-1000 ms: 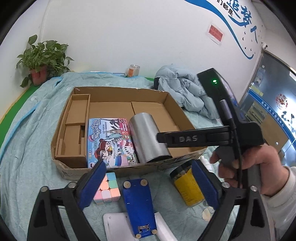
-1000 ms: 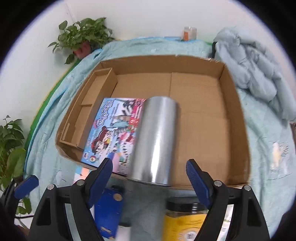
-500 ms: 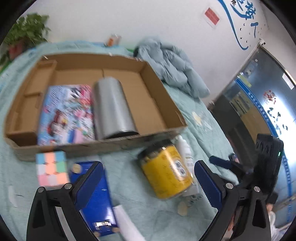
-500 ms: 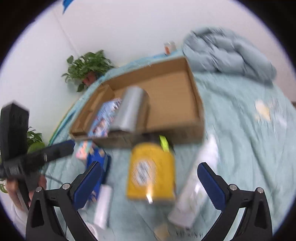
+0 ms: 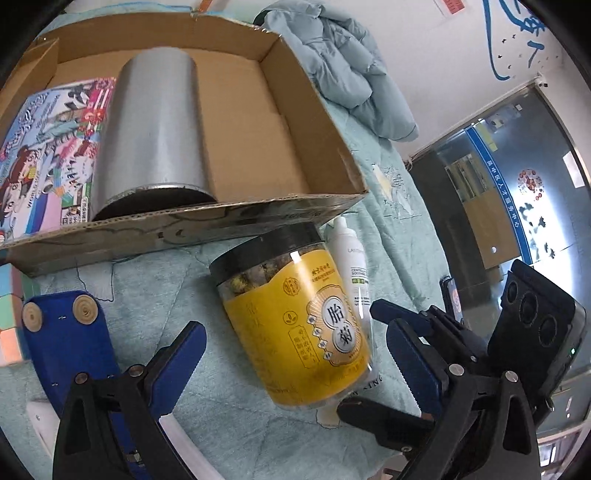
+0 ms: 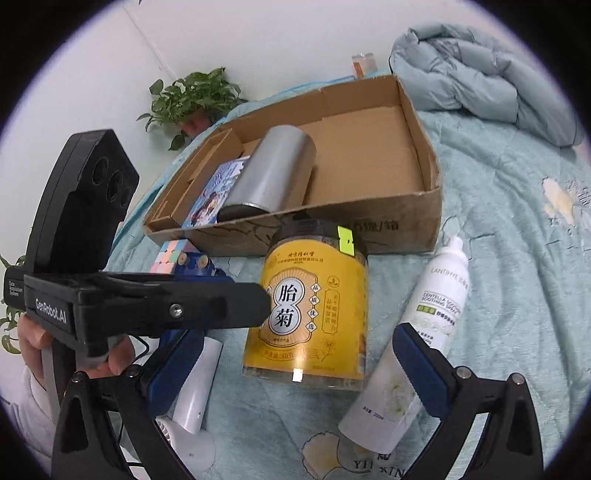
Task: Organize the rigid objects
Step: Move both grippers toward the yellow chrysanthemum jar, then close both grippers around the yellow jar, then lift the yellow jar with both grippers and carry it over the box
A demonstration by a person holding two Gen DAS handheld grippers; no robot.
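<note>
While both grippers hung spread w/ nothing held, yellow jar (image 5: 295,325) lay btwn left gripper (image 5: 295,354) pads, untouched. Right gripper (image 6: 299,365) jaws had just been opening, jar and white bottle (image 6: 421,332) btwn them. Cardboard box (image 6: 424,218) sat just behind jar.

Staged bedroom corner inside an institutional or office building. Domestic cues: a bed spread with a pale green quilted sheet (image 6: 509,280), a bundled light blue duvet (image 6: 476,77) at its far right, and a potted trailing plant (image 6: 192,96) against the far wall. Institutional cues: a plain white wall bearing blue painted lettering (image 5: 517,40) and a small red notice (image 5: 452,5), and, at right, a glazed door (image 5: 517,177) with a blue banner of printed characters, opening onto what looks like a service hall. Household goods lie in and around a shallow cardboard box (image 6: 424,221) on the bed
</note>
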